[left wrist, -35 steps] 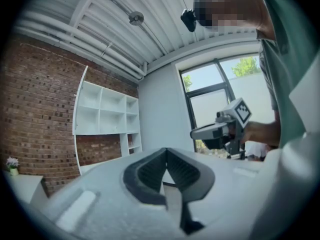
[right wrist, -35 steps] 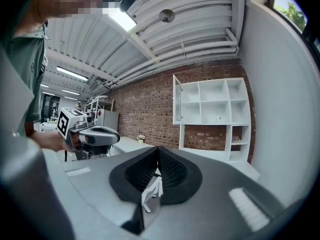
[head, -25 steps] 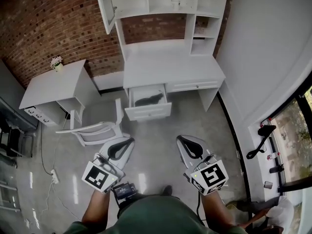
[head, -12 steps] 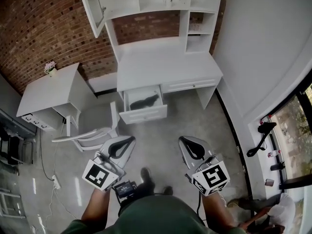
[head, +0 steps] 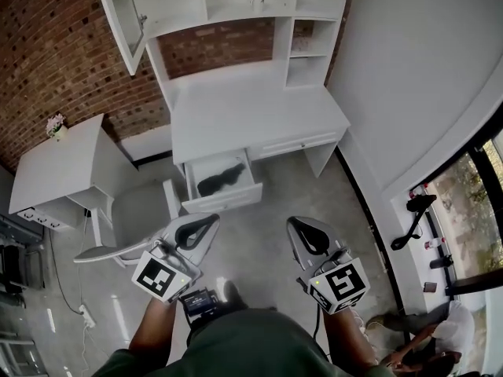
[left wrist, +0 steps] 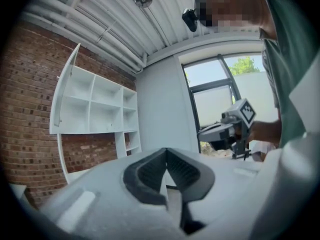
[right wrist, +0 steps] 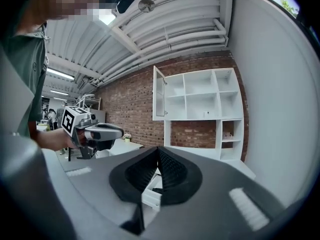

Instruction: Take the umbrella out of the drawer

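Head view looks steeply down on a person standing on a grey floor (head: 267, 203) with a gripper in each hand; the left gripper (head: 211, 221) and the right gripper (head: 294, 225) are held side by side, well apart, both aimed toward the far white desk (head: 251, 108); each has its jaws pressed together with nothing between them, and the left gripper view and the right gripper view show the same, the dark ribbed pads meeting along one line.

On the desk's left side the drawer (head: 224, 201) stands pulled out toward the person; the black folded umbrella (head: 220, 178) lies inside it, slanted across the bottom, apart from both grippers; a second drawer (head: 292, 142) just to the right is closed.

A white hutch (head: 236, 2) of open shelves rises along the desk's far edge against a brick wall (head: 55, 45); its cabinet door (head: 118, 10) at the left hangs open; a small clear glass (head: 255, 0) stands on a middle shelf. A white chair (head: 134, 222) sits left of the drawer, near the left gripper; farther left is a white side table (head: 55, 171) with a small pot of flowers (head: 55, 126) at its far corner; dark-framed windows (head: 471, 210) run along the right wall; another person (head: 440, 340) is partly seen at the near right corner.
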`<state>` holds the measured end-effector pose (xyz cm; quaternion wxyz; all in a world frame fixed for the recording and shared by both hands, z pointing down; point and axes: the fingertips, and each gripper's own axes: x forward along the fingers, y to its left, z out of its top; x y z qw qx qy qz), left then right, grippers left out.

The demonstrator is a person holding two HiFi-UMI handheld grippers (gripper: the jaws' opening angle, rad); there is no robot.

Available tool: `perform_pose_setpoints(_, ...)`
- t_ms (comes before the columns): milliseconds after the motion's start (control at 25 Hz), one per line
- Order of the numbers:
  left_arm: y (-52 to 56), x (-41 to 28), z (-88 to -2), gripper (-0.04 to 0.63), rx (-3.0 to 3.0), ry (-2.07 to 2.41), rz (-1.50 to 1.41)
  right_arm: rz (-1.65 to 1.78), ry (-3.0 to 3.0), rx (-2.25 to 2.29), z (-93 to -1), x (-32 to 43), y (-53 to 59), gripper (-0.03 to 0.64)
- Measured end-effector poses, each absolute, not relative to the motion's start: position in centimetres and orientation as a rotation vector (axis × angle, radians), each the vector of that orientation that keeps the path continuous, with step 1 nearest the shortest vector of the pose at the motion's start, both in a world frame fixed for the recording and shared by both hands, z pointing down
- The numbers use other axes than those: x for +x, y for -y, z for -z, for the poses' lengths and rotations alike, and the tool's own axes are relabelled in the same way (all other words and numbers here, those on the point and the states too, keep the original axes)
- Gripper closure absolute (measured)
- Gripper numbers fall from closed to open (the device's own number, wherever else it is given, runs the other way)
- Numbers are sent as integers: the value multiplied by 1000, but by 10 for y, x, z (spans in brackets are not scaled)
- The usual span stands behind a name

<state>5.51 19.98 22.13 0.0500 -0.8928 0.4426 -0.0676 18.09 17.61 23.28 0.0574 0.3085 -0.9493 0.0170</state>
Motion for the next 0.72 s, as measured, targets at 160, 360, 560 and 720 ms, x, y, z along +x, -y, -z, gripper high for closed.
perform_pose_setpoints(160,-166,23,-214,592,-2732,-1309,170,-42,2850,977,-229,150,-147,611)
perform_pose_setpoints(360,-134,-22,-218,592,-2747,-1276,130,-36,2836,1014,-226,105,-116,611)
perform_pose_setpoints(560,-113,-55,-222,592,-2750,-1284,91,-25,2799,986,-232,70,-95,611)
perform_pose_setpoints(720,-97,-78,-225,592,-2756,-1349,61,-18,2806,930,-234,47,-74,611)
